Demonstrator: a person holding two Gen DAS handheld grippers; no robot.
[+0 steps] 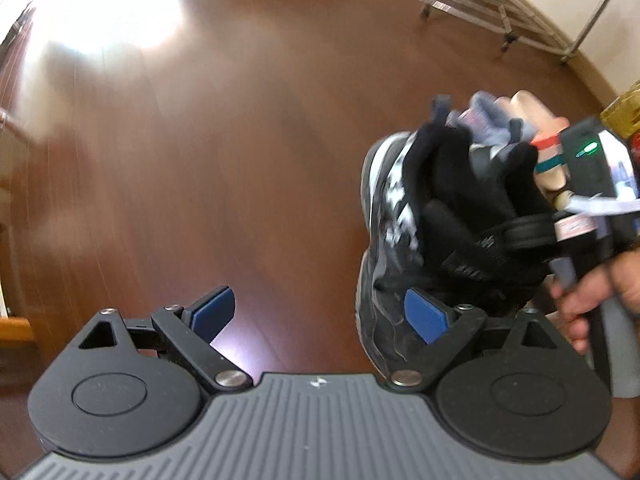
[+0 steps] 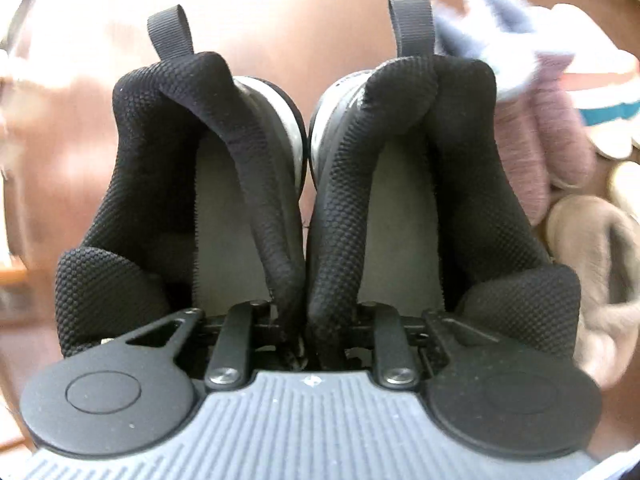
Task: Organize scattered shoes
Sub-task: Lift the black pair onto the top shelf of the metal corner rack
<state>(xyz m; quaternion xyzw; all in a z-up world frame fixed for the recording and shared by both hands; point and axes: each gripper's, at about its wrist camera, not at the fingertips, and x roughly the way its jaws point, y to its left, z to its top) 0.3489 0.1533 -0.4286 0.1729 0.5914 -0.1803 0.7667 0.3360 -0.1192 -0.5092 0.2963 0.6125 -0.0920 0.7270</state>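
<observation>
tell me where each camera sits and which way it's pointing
Left wrist: sits on the left gripper, looking forward and down over the wooden floor; its open blue pads, the right gripper's body and a hand show.
Right wrist: sits on the right gripper, looking straight into the pair of black sneakers it pinches by their inner collars; slippers lie beyond.
Shared: the black sneakers, the slippers and the floor.

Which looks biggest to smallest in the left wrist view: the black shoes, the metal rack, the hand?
1. Black shoes, though nearness to the camera inflates them.
2. Metal rack, far off and cropped by the frame.
3. Hand, partly cut off at the edge.
</observation>
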